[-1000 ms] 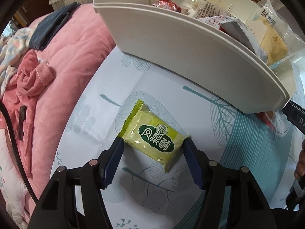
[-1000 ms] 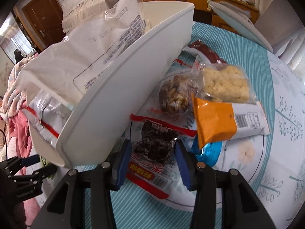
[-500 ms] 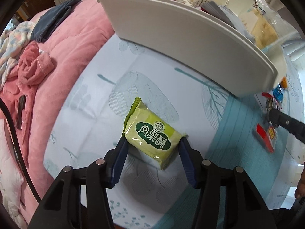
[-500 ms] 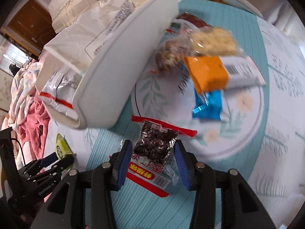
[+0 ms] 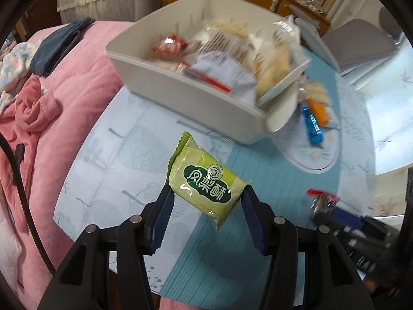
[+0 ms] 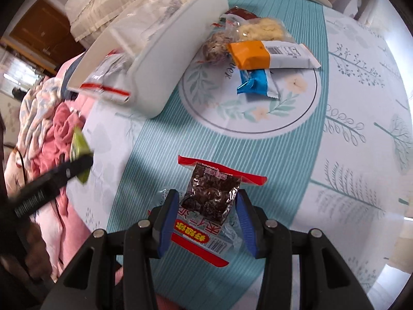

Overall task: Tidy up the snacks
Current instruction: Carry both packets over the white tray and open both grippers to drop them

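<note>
Clamping a green pastry packet [image 5: 206, 183] between its blue pads, the left gripper [image 5: 206, 206] holds it clear of the tablecloth [image 5: 124, 165] in the lower middle of the left wrist view; its jaws have just been closing, and the pads press on the packet's two short ends, with the wrapper tilted so its crimped edge points to the upper left. Above it, in the upper middle of that frame, sits the white bin [image 5: 185, 93], holding several blurred snack packets. A pink quilt [image 5: 77, 82] fills the left side of the frame.

In the right wrist view the right gripper [image 6: 206, 204] sits at the lower middle with a clear packet of dark snacks [image 6: 210, 196] pinched between its pads, jaws partly closed; the packet has a red strip along its top and red printing at its lower end. In the upper middle of that frame lie an orange and white packet [image 6: 271, 54] and a blue packet [image 6: 255, 84], touching each other on a round printed motif of the tablecloth, beside a pale crumbly snack bag [image 6: 260, 28] and a brown nutty snack bag [image 6: 216, 45]. The white bin stands in the upper left. At the left edge the left gripper shows from the side with the green packet.
</note>
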A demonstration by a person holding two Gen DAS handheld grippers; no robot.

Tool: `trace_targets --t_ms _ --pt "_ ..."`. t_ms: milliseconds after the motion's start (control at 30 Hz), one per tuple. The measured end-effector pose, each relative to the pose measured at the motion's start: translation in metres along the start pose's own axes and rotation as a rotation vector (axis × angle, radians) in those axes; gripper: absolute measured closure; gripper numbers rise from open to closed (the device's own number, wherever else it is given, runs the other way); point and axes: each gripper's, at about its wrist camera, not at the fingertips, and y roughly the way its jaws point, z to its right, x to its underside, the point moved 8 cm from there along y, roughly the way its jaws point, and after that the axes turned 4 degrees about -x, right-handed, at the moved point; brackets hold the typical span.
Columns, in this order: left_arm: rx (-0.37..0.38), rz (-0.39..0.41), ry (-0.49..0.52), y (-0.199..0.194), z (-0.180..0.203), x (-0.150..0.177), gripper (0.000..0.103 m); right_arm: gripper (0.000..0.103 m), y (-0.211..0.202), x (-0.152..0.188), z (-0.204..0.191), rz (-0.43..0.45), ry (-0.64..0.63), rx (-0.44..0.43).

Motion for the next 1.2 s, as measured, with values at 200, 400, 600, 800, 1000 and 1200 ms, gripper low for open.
trace_targets --t_ms 200,400,600,800,1000,1200 --pt "0.044 0.019 -0.008 -0.027 0.008 -0.014 0.051 0.057 -0.017 -0.006 -0.016 0.066 -0.079 0.009" --pt "0.09 0.046 0.007 -0.053 0.008 -0.044 0.051 0.057 -0.034 -0.019 -0.035 0.127 -0.163 0.049" --pt "0.102 0.083 0.048 -0.081 0.006 -0.075 0.051 0.057 -0.059 -0.043 -0.055 0.21 -0.157 0.044" --pt "0.119 0.091 0.123 -0.098 0.003 -0.102 0.05 0.057 -0.078 -0.074 -0.08 0.309 -0.115 0.022" --pt "0.138 0.095 0.188 -0.105 -0.003 -0.13 0.05 0.057 -0.087 -0.102 -0.099 0.389 -0.045 0.013" --pt "0.164 0.099 0.254 -0.103 -0.01 -0.161 0.05 0.057 -0.08 -0.124 -0.11 0.433 0.035 0.022"
